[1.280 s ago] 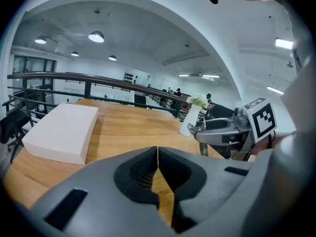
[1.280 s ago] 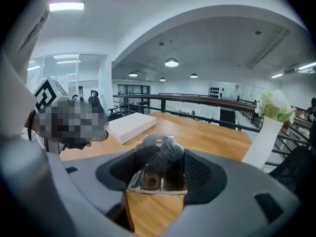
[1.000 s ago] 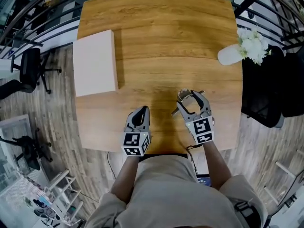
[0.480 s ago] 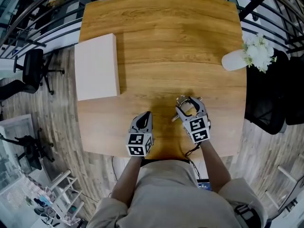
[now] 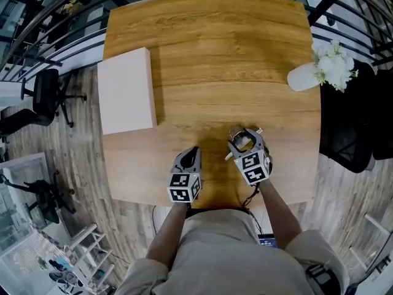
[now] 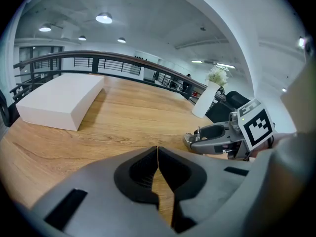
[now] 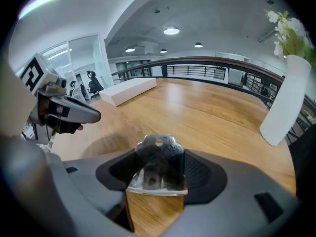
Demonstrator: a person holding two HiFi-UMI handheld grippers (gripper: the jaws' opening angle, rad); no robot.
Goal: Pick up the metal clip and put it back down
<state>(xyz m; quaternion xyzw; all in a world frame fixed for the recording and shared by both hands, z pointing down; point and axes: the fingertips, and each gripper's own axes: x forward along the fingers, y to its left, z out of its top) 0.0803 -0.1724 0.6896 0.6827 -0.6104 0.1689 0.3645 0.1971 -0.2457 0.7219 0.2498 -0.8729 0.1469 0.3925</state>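
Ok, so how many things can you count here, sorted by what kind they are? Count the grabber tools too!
Hand-held grippers: 2, the left hand-held gripper and the right hand-held gripper
Metal clip: 1, held in the right one's jaws
White box: 1
Vase of flowers: 1
Total: 5

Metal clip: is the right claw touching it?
Touching. The right gripper view shows the clip held between the two jaws of the right claw, with no gap on either side.
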